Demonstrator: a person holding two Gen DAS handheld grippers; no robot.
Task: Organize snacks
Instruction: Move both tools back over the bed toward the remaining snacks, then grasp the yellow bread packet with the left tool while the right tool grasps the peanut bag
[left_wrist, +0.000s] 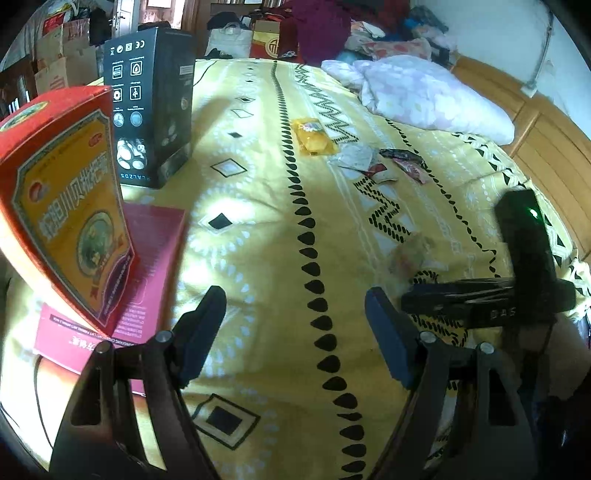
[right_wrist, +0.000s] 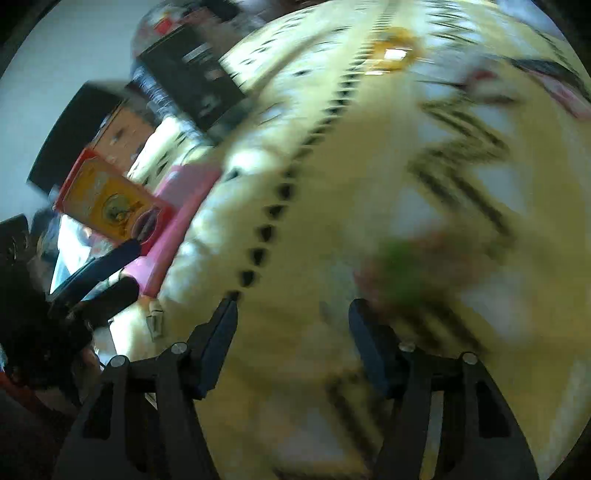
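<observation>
Several snack packets lie on a yellow patterned bedspread (left_wrist: 258, 229): a yellow packet (left_wrist: 313, 137), a white-grey packet (left_wrist: 356, 157), a dark red packet (left_wrist: 404, 160) and a pale packet (left_wrist: 412, 254). My left gripper (left_wrist: 295, 317) is open and empty above the spread. The right gripper's body (left_wrist: 517, 266) shows at the right, just beyond the pale packet. In the blurred right wrist view my right gripper (right_wrist: 291, 321) is open, with a blurred green-red packet (right_wrist: 402, 266) just ahead of its right finger. The yellow packet (right_wrist: 393, 53) lies far ahead.
A red-and-yellow box (left_wrist: 62, 206) stands on a flat magenta box (left_wrist: 129, 280) at the left, a tall black box (left_wrist: 147, 107) behind them. A pale floral quilt (left_wrist: 424, 96) lies at the far right by the wooden bed frame (left_wrist: 535, 125). Clutter lines the far side.
</observation>
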